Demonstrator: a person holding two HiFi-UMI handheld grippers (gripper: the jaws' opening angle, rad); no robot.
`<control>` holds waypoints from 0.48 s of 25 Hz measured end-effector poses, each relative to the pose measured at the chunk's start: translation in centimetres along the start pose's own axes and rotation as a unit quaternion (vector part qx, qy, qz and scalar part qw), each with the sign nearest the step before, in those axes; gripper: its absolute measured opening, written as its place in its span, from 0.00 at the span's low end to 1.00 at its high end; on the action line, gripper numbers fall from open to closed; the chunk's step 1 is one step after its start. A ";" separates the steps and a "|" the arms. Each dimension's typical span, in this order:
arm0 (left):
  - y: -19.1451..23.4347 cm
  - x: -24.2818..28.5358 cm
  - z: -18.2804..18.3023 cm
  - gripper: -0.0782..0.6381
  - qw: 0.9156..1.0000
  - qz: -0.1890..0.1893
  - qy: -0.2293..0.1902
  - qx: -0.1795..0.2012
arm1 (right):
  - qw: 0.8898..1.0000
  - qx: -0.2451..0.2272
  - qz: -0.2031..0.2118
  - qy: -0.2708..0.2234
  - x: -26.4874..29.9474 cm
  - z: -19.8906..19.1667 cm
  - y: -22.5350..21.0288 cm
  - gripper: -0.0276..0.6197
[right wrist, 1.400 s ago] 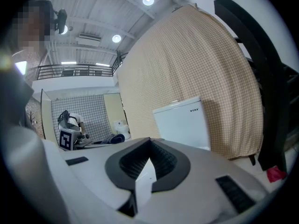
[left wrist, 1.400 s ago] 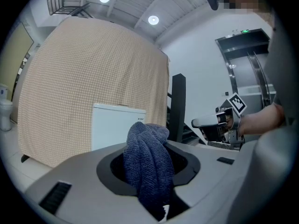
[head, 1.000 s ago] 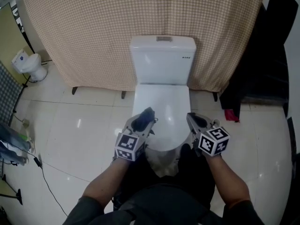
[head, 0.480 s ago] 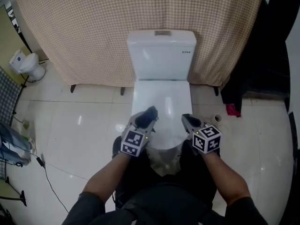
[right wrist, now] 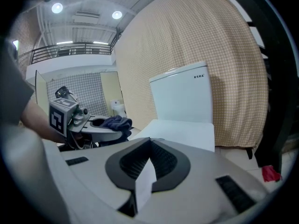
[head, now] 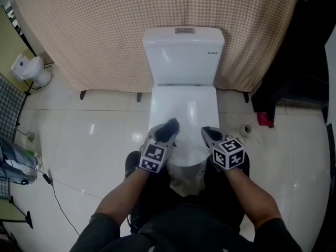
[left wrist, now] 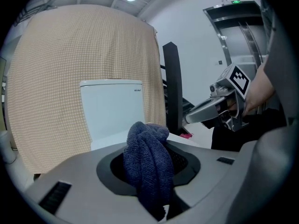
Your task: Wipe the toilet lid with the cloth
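In the head view, both grippers have been brought in a little over the front of the toilet lid (head: 185, 112). The right gripper (head: 206, 134) is now nearer the left gripper (head: 170, 125). In the left gripper view, the blue cloth (left wrist: 148, 164) is seen pinched between the jaws. In the right gripper view, the jaws are almost together and nothing is held. Wiping can likely be started soon.
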State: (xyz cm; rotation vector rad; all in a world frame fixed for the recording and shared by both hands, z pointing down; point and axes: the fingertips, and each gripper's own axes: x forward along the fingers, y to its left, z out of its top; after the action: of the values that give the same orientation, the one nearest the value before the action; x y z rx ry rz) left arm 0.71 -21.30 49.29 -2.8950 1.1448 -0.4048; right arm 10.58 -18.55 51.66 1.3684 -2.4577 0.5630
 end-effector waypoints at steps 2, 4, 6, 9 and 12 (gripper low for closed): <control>0.1 0.3 -0.6 0.29 1.000 0.000 0.005 0.001 | 1.000 -0.001 0.001 0.006 0.5 -0.4 0.0 0.05; 0.2 0.7 -1.1 0.29 1.000 0.003 0.009 -0.002 | 1.000 -0.003 0.000 0.011 0.9 -0.8 -0.2 0.05; 0.2 1.0 -1.7 0.29 1.000 0.005 0.016 -0.001 | 1.000 -0.003 -0.001 0.015 1.2 -1.0 -0.4 0.05; 0.1 1.5 -2.5 0.29 0.999 0.004 0.029 0.011 | 1.000 -0.002 0.001 0.020 1.9 -1.3 -0.6 0.05; -0.2 2.0 -3.4 0.29 0.999 -0.001 0.043 0.027 | 1.000 0.000 0.005 0.025 2.5 -1.7 -0.6 0.05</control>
State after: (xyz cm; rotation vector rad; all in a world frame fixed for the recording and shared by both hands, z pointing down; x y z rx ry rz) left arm 1.43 -22.20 53.04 -2.8584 1.1240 -0.5561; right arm 9.85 -19.92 54.37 1.3266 -2.4268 0.5910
